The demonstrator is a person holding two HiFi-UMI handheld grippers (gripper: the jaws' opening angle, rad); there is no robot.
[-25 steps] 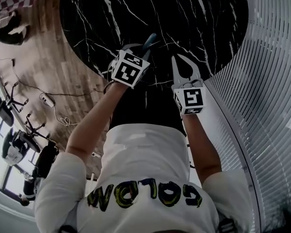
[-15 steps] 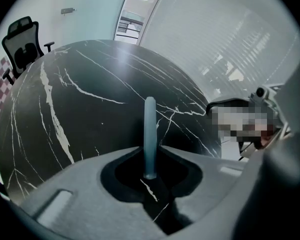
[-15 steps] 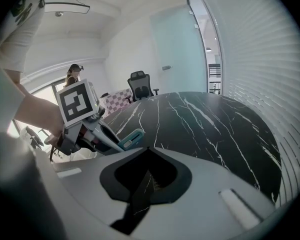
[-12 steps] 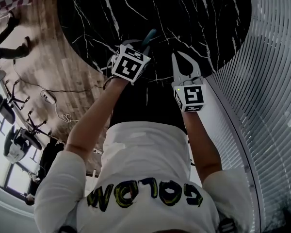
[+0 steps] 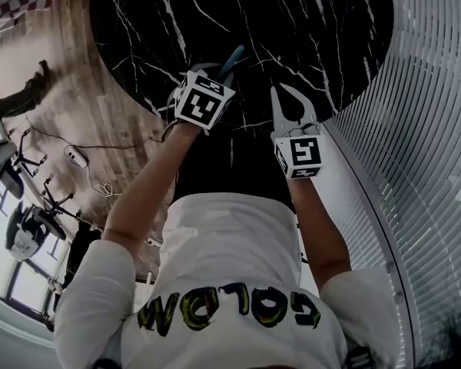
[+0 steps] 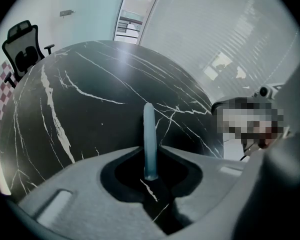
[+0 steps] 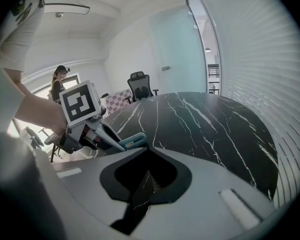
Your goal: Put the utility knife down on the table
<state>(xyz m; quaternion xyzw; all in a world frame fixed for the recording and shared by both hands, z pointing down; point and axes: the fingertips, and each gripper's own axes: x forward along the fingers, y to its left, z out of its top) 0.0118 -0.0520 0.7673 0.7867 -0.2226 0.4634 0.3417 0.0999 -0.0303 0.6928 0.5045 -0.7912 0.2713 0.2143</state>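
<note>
The teal utility knife (image 5: 234, 58) pokes out of my left gripper (image 5: 224, 72), whose jaws are shut on its handle. In the left gripper view the knife (image 6: 149, 134) stands as a pale blue bar pinched between the jaws of the left gripper (image 6: 150, 151), over the black marble table (image 6: 90, 114). The right gripper view shows the knife (image 7: 132, 141) near the table's near edge; I cannot tell whether it touches. My right gripper (image 5: 284, 92) hangs beside it on the right, shut with nothing between its jaws (image 7: 149, 151).
The round black table (image 5: 292, 21) fills the upper middle. White slatted blinds (image 5: 430, 129) curve along the right. Wooden floor (image 5: 69, 91) with a cable (image 5: 84, 160) lies left. A black office chair (image 7: 140, 86) stands beyond the table, and a person (image 7: 57, 86) stands at the left.
Both grippers stay where they were, and the knife remains in the left one. A person at the far left of the floor has shifted.
</note>
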